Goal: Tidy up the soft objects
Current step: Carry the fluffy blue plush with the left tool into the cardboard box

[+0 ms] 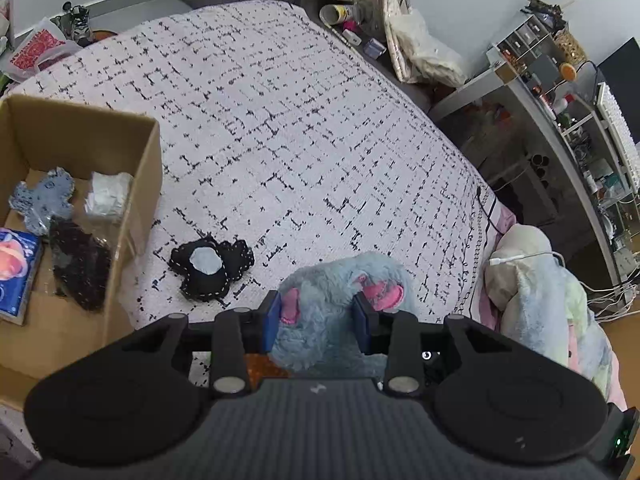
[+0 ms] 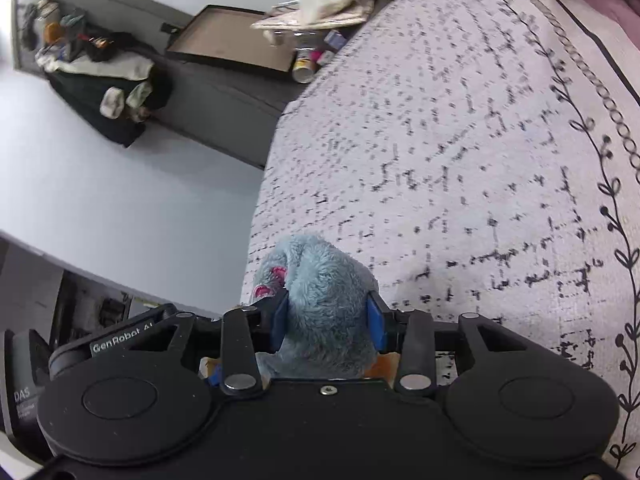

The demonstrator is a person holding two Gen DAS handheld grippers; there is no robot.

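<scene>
Left wrist view: both the left gripper (image 1: 319,322) and the right gripper (image 2: 329,326) pinch a light, squashy blue plush toy (image 1: 332,292); its bulky middle offers the best hold.

My blue-padded left claw (image 1: 318,320) grips a blue-grey plush toy (image 1: 340,280) with pink ears; the bedspread (image 1: 280,120) is white with black dashes.
</scene>
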